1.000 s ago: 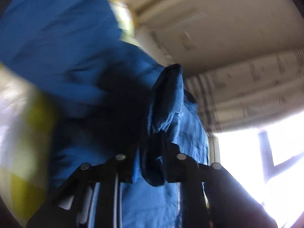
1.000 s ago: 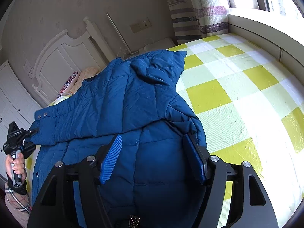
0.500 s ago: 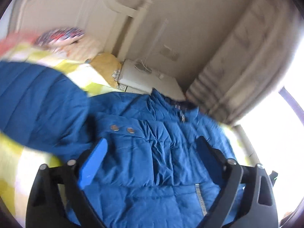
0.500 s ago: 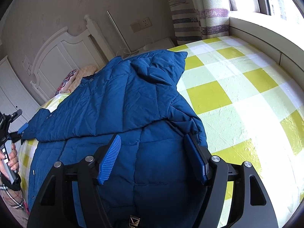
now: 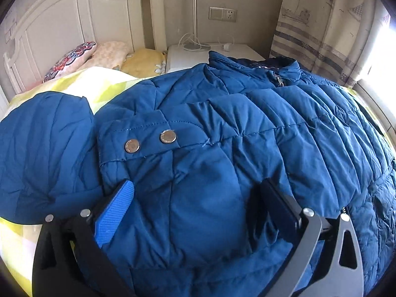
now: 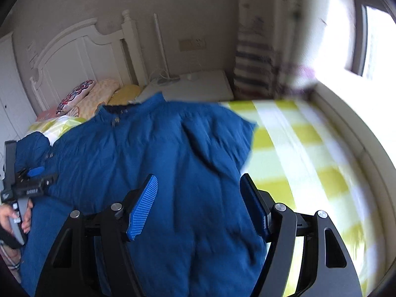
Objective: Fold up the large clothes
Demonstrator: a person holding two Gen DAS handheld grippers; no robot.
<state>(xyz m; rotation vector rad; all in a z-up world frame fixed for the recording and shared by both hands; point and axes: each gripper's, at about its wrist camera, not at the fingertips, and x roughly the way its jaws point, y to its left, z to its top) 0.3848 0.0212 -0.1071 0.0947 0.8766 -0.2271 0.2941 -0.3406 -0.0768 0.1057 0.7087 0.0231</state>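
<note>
Jacket (image 5: 222, 128), blue and quilted, lies spread across the bed (image 6: 309, 153), its collar toward the headboard (image 5: 74, 24) and its body covering most of the near half of the checked cover. One sleeve is folded across the chest, its snap cuff (image 5: 146, 141) lying toward the left edge of the bed; a second rounded blue mass, probably the hood or another sleeve, sits just beside that cuff. Left tool (image 5: 198, 212) hangs over the folded sleeve with its fingers wide and nothing between them, and right tool (image 6: 198, 205) stands over the lower body of the jacket, likewise wide and empty. The right wrist view is blurred, so the far side of the jacket is hard to read. Judging from this, one sleeve fold is done and the other side and the lengthwise fold remain. The padding looks springy and the shell slick, so the folded sleeve could creep back open once unattended. A pinch that catches only the top layer would drag the sleeve off the chest instead of lifting the whole side. Pulling too hard toward the bed's near edge could slide the jacket off.
</note>
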